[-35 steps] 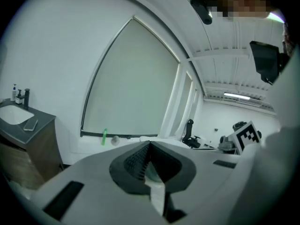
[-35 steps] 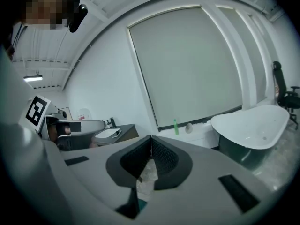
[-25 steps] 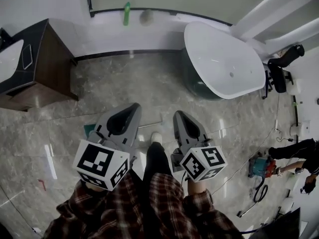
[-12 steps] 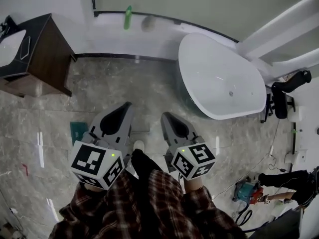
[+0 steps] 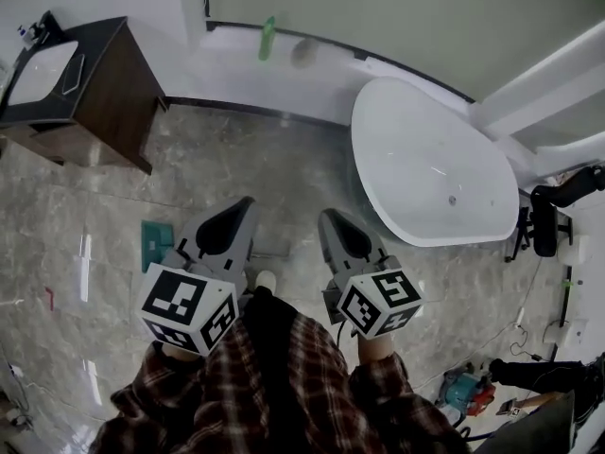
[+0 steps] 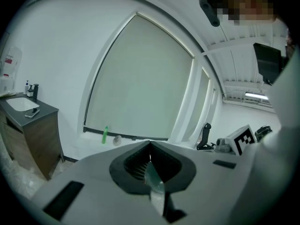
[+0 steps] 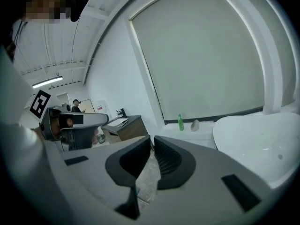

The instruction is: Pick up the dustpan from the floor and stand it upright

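Jaws on both grippers are shut, and they hold nothing. From the head view, the left gripper (image 5: 244, 206) and the right gripper (image 5: 333, 218) are side by side in front of the person. Both point away over the gray stone floor (image 5: 236, 159). The dustpan (image 5: 151, 246) is green and lies on the floor, just beside the left gripper on its left side. Part of it is hidden behind that gripper, and no jaws touch it. One shoe (image 5: 266, 280) peeks out between the two grippers. A big white bathtub (image 5: 430, 168) is ahead on the right. A dark wood cabinet (image 5: 104, 112) with a white sink (image 5: 43, 69) is ahead on the left. A green bottle (image 5: 267, 38) stands on the white ledge (image 5: 236, 64) by the wall. In the left gripper view, the two jaws meet at their tips with nothing in between. Past them are the cabinet, the green bottle and a big window shade (image 6: 140, 78). In the right gripper view, the jaws are closed down to a thin crack, and only floor shows through it. Past them are the bathtub on the right, the bottle and the cabinet.
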The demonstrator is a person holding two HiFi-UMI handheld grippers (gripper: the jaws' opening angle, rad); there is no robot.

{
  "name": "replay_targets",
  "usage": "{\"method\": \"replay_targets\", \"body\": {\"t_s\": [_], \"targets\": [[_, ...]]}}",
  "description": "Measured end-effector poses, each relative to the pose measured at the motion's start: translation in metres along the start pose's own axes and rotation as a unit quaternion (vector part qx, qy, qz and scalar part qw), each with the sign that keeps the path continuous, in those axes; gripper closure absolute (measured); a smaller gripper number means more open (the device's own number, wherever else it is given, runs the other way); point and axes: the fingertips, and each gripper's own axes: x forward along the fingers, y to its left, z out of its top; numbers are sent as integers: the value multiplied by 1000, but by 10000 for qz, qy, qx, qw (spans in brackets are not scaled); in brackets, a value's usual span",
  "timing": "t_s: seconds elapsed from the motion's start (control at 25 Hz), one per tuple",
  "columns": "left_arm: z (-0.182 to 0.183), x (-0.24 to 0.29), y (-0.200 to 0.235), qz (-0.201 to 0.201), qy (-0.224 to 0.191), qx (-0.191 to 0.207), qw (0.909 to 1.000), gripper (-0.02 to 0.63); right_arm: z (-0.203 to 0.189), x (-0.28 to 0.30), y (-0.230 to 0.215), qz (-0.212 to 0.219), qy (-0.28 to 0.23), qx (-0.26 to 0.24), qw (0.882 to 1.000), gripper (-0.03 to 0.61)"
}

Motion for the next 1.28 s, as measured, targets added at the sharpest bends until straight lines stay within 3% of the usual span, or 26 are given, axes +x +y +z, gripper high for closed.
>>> {"method": "replay_targets", "body": {"t_s": [0.36, 0.64, 1.08, 1.28], "targets": [[10, 7, 0, 14, -25, 78, 10000, 601, 9, 4, 3, 158, 44, -35, 9999, 486], [-14, 18, 11, 75, 222, 46, 9997, 603, -7, 16, -4, 212, 215, 119, 9995, 465], [-107, 65, 39, -76, 800, -31, 9968, 601, -99, 46, -63, -135, 682, 686, 9952, 465], [-177, 100, 58, -110, 1182, 14, 9929, 603, -162, 67, -99, -341, 819, 1026, 9908, 440]]}}
